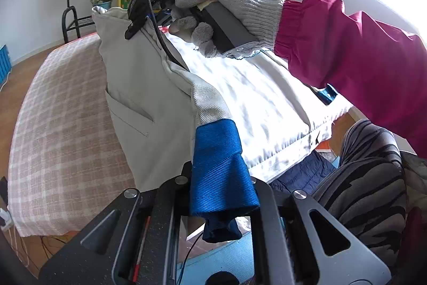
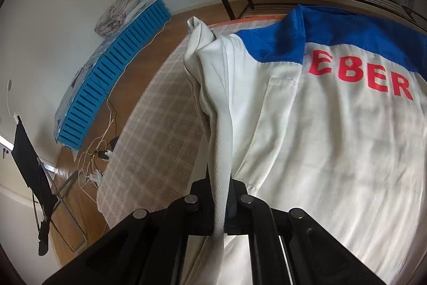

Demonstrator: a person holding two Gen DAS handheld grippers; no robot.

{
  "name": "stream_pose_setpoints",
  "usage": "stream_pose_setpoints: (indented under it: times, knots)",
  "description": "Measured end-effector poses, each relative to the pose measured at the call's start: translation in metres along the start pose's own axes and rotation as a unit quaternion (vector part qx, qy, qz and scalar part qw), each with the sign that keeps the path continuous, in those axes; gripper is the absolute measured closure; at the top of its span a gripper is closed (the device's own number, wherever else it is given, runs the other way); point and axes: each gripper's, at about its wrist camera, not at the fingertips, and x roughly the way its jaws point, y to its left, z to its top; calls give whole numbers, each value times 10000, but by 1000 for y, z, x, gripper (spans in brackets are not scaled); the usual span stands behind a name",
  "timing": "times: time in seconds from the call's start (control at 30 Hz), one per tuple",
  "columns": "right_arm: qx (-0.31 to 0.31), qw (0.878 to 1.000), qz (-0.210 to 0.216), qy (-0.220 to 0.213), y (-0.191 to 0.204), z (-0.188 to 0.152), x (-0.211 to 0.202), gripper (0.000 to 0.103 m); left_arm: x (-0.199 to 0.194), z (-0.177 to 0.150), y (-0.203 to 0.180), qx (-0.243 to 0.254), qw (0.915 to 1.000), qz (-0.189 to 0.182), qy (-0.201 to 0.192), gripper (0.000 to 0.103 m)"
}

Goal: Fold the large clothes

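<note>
Left wrist view: left gripper (image 1: 221, 194) fingers clamp blue cuff (image 1: 218, 159); right gripper (image 2: 221, 194) pinches jacket (image 2: 320, 138) edge over checked bed (image 2: 160, 124). Mid side-fold, I judge; next, lay sleeve across.

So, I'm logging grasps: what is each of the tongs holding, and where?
Both grip the white jacket: left tongs on the blue cuff, right tongs on a bunched white fold.
</note>
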Motion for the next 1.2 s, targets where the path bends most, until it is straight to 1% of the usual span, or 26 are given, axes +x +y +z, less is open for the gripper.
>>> stream_pose_setpoints:
  times: [0.07, 0.13, 0.2, 0.27, 0.37, 0.47, 0.5, 0.53, 0.6, 0.67, 0.7, 0.73, 0.77, 0.83, 0.87, 0.9, 0.93, 0.97, 1.0, 1.03, 1.07, 1.1, 1.13, 1.2]
  knots:
    - [471, 9987, 150, -109, -41, -14, -12, 102, 12, 1, -13, 126, 9997, -84, 171, 96]
    - [929, 9955, 134, -96, -77, -28, -12, 102, 24, 0, -22, 207, 9991, -149, 346, 96]
    - [1128, 9936, 65, -35, -100, -37, -7, 102, 38, -2, -28, 240, 9982, -204, 514, 96]
    - [1190, 9929, 57, -5, -108, -41, 0, 102, 50, -3, -34, 294, 9971, -229, 658, 96]
    - [1054, 9944, 14, 18, -101, -38, 8, 102, 58, -7, -42, 411, 9962, -144, 752, 96]
    - [990, 9951, -24, 46, -95, -32, 18, 102, 61, -8, -44, 374, 9962, -100, 777, 96]
    - [986, 9951, -71, 93, -94, -32, 22, 102, 62, -8, -44, 323, 9962, -116, 799, 96]
    - [934, 9955, -124, 129, -96, -34, 24, 102, 63, -9, -43, 256, 9960, -168, 834, 93]
    - [802, 9965, -197, 148, -91, -34, 22, 101, 62, -9, -43, 174, 9959, -269, 848, 91]
    - [690, 9968, -254, 329, -92, -40, 15, 94, 56, -10, -41, 83, 9954, -433, 854, 87]
    - [596, 9969, -308, 403, -89, -41, 10, 80, 49, -10, -38, -4, 9946, -556, 871, 82]
    - [429, 9969, -525, 397, -83, -42, 2, 68, 41, -12, -34, -114, 9936, -714, 867, 81]
    - [210, 9963, -760, 345, -77, -45, -8, 67, 31, -14, -30, -216, 9928, -853, 814, 81]
    - [-128, 9953, -914, 292, -67, -50, -28, 67, 8, -19, -18, -396, 9919, -1018, 642, 81]
    - [-212, 9952, -922, 249, -63, -53, -38, 67, -3, -21, -10, -520, 9915, -1073, 517, 81]
    - [-285, 9961, -806, 221, -60, -57, -48, 67, -13, -24, -2, -639, 9914, -1067, 396, 80]
    - [-378, 9971, -621, 211, -56, -62, -57, 67, -18, -26, 8, -740, 9927, -909, 298, 78]
    - [-489, 9975, -455, 222, -51, -69, -64, 67, -20, -28, 17, -839, 9939, -675, 221, 78]
    - [-601, 9972, -349, 268, -46, -76, -68, 67, -18, -29, 26, -947, 9939, -526, 200, 78]
    - [-721, 9965, -261, 344, -40, -82, -69, 67, -14, -29, 32, -1005, 9937, -460, 205, 78]
    - [-851, 9953, -154, 439, -35, -90, -68, 67, -8, -28, 35, -979, 9944, -352, 181, 78]
    - [-967, 9938, -133, 541, -31, -97, -64, 67, -2, -26, 36, -917, 9953, -275, 156, 78]
    - [-1064, 9920, -187, 648, -28, -105, -58, 67, 6, -24, 34, -835, 9960, -273, 165, 78]
    - [-1109, 9895, -311, 872, -30, -117, -45, 67, 24, -23, 30, -775, 9960, -349, 266, 78]
